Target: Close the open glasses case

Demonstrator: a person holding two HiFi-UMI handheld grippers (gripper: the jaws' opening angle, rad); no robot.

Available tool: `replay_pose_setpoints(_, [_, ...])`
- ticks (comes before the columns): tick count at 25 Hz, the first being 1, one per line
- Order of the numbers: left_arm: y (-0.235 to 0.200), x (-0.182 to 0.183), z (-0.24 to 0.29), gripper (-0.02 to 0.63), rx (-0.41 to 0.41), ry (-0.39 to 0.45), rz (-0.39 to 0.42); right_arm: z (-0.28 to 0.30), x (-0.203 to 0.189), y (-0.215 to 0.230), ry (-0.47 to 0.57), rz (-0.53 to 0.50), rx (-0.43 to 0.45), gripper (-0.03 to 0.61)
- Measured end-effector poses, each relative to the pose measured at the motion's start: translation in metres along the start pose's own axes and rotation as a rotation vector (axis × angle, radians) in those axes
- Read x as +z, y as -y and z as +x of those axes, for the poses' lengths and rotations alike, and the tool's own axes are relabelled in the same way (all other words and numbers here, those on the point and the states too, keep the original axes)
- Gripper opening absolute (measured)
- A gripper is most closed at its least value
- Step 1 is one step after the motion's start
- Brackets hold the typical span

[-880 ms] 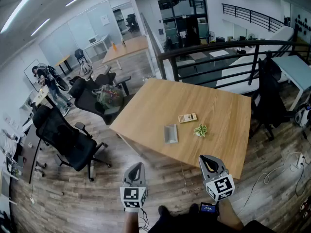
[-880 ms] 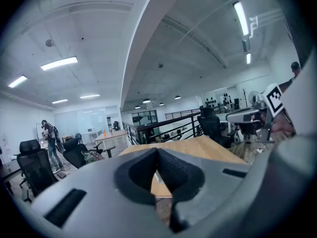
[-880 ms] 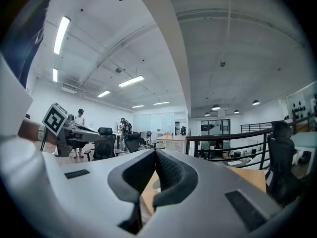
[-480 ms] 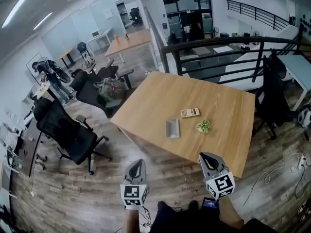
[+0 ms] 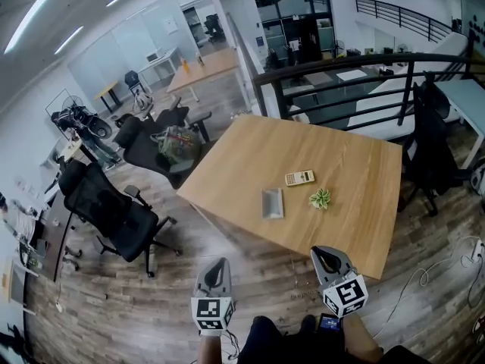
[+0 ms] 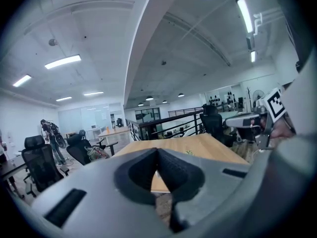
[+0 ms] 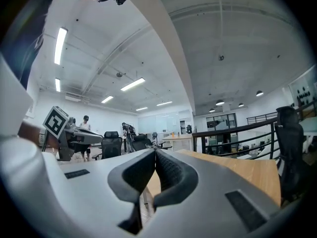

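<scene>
Small drift since the earlier frame: table (image 5: 364, 180) and its load a touch farther right in the head view, both grippers a touch lower in frame. Same lie as before for everything on the wood.

Glasses case (image 5: 272, 203): grey, flat on the tabletop, close to the table's near-left edge. Just left of the small plant (image 5: 320, 198), near-left of the calculator (image 5: 299, 177). Lid position too small to tell.

Left gripper (image 5: 218, 264): over the floor, on the near side of the table edge. Fingers pressed together at the tips in its own view (image 6: 157, 150), empty.

Right gripper (image 5: 322, 250): also over the floor, just short of the table's near corner. Fingers closed tip to tip (image 7: 155, 150), pinching nothing.

Case well apart from both pairs of fingers, on their far side, roughly midway between the two left to right. No contact.

Black office chairs (image 5: 114, 211) on the floor to the far left.
</scene>
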State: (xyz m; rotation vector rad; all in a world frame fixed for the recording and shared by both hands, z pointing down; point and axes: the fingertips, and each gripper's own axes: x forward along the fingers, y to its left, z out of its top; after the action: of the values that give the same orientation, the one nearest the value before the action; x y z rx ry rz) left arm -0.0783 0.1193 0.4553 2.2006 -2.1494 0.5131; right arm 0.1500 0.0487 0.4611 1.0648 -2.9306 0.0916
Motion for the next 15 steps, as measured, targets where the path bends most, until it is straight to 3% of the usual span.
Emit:
replay_pose_setpoints(5, [0.004, -0.011, -0.006, -0.002, 0.004, -0.045, 0.036, -0.001, -0.019, 0.004, -0.045, -0.006, 0.022, 0.015])
replay_pose_setpoints(15, [-0.017, -0.002, 0.039, -0.002, -0.038, -0.005, 0.031, 0.009, -0.026, 0.035, -0.047, 0.049, -0.105, 0.015])
